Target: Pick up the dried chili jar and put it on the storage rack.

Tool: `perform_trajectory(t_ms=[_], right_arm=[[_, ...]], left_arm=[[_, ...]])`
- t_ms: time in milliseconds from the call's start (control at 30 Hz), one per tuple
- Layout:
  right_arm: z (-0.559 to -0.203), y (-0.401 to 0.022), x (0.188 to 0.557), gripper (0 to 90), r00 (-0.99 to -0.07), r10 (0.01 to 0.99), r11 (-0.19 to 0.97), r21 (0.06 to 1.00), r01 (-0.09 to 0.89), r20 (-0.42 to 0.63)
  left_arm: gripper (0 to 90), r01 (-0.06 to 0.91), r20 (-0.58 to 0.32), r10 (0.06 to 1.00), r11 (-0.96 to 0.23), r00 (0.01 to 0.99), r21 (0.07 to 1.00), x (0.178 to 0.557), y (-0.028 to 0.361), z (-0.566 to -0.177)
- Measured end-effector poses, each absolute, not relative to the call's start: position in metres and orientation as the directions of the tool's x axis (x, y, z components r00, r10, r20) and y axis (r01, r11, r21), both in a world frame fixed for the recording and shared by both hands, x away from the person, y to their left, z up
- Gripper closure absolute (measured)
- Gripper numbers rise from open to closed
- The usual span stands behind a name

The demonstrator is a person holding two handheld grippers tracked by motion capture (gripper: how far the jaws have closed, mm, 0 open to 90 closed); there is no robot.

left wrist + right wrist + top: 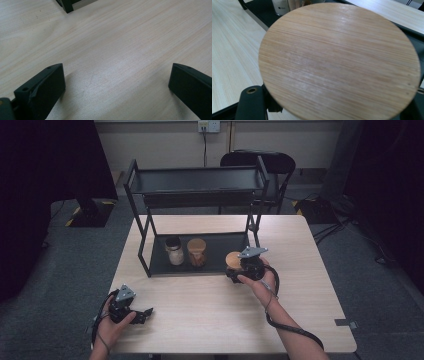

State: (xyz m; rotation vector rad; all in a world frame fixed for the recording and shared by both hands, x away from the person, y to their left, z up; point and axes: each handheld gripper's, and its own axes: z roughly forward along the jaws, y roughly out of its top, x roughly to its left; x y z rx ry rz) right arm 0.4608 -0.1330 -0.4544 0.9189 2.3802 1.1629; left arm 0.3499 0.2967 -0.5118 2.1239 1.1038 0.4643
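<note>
A round jar with a flat wooden lid is gripped between the jaws of the right gripper. It is held at the front right corner of the black metal two-tier rack, just at the front edge of the rack's lower tray; whether it rests on the tray or is raised cannot be told. In the right gripper view the round lid faces the camera, so the jar's long axis is seen running upright, slightly tilted.

On the lower tray a white-filled jar with a dark lid and a brown jar with a wooden lid stand side by side, towards the left; open tray floor is left between them and the held jar.

The left gripper is laid on the light wooden counter near its front left corner, its jaws spread wide with nothing between them. A broad bare stretch of counter is left in front of the rack.
</note>
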Motion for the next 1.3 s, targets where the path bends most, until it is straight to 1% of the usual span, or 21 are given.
perform_trajectory(t_ms=[533,1300], right_arm=[[-0.454,-0.113,0.473,25.3,-0.73,0.683,0.458,0.793,0.402,-0.025],[-0.452,-0.105,0.489,25.3,-0.709,0.704,0.453,0.791,0.41,-0.035]], left_arm=[[0.2,0.572,0.0,0.818,-0.402,0.575,0.715,0.35,0.297,-0.512],[0.2,0.572,-0.001,0.818,-0.401,0.575,0.715,0.35,0.297,-0.512]])
